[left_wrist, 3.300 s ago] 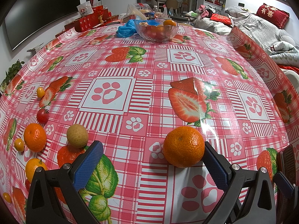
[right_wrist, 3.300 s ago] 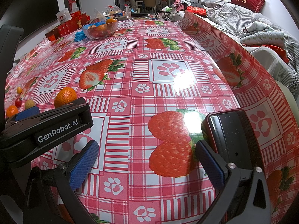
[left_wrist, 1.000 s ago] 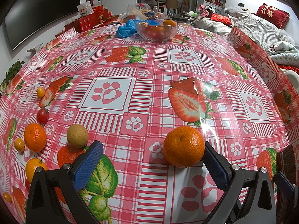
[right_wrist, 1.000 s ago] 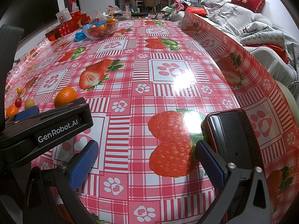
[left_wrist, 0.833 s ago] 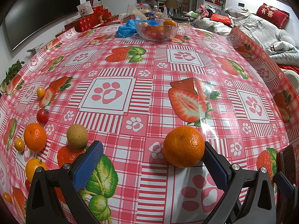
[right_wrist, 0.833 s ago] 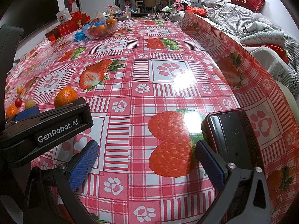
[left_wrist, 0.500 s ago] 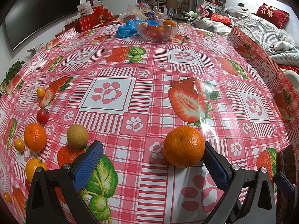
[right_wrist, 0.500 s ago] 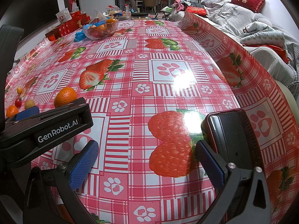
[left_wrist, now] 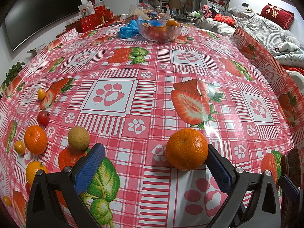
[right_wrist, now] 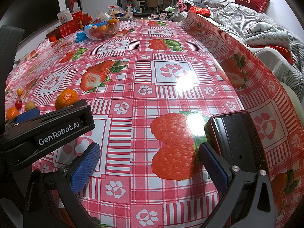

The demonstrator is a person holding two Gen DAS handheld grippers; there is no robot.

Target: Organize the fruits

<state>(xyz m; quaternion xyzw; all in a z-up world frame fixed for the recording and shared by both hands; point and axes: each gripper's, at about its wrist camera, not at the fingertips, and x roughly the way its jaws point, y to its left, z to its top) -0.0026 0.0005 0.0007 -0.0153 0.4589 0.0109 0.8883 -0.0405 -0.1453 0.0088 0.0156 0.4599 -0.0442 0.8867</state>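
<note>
Left gripper (left_wrist: pixel 156 169): sitting spread wide and low over the surface (left_wrist: pixel 148 87), gripping nothing; an orange (left_wrist: pixel 186 149) is lying between its fingers, hard against the right-hand pad (left_wrist: pixel 218 168) and well apart from the other. Right gripper (right_wrist: pixel 149 168): also spread and empty, hovering over bare cloth with a phone (right_wrist: pixel 236 142) lying just beside its right-hand finger. Loose fruit, lying in a cluster at the left: a longan (left_wrist: pixel 78 138), a second orange (left_wrist: pixel 35 139), a cherry tomato (left_wrist: pixel 43 117), a kumquat (left_wrist: pixel 41 93), with more small pieces near the edge. Container: one glass bowl (left_wrist: pixel 159 30) standing at the far end, well apart from all of these, holding an orange on top and reddish fruit beneath; the exact contents are too small to tell. A blue bag (left_wrist: pixel 127 30) is lying beside it. Risks, as judged: the orange is sitting off-centre, so closing may be pushing it sideways and rolling it over the glossy cloth; a shallow grip could be letting it slip during the long carry to the bowl; the right gripper may be nudging the phone.
</note>
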